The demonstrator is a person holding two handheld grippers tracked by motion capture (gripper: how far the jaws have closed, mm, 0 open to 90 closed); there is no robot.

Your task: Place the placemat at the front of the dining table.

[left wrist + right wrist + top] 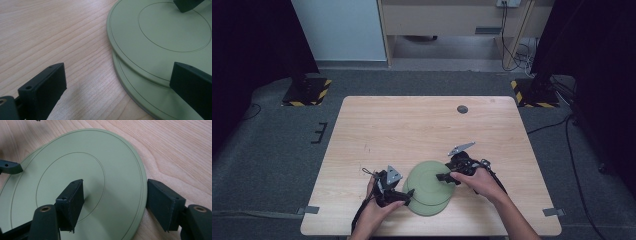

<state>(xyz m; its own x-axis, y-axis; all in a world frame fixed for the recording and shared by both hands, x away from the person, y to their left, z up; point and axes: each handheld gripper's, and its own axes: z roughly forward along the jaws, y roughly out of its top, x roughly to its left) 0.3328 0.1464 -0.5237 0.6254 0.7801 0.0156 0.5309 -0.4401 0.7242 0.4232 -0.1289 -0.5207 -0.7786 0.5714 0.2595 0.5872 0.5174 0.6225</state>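
Note:
Two pale green plates lie stacked and a little offset near the table's front edge. The top plate (428,177) (162,32) (100,157) rests on the lower plate (432,207) (140,95) (29,157). My left gripper (408,195) (117,77) is open at the stack's left rim, with one jaw over bare wood and the other over the plates. At the right rim my right gripper (446,178) (115,195) is open too: one jaw sits above the top plate, the other outside its edge, low by the table. Neither holds anything.
The light wooden table (412,130) has a small round grey cap (462,109) near its far edge. Grey tape tabs (311,210) mark the front corners. Black stands on hazard-striped bases (307,92) are on the floor beyond the table's far corners.

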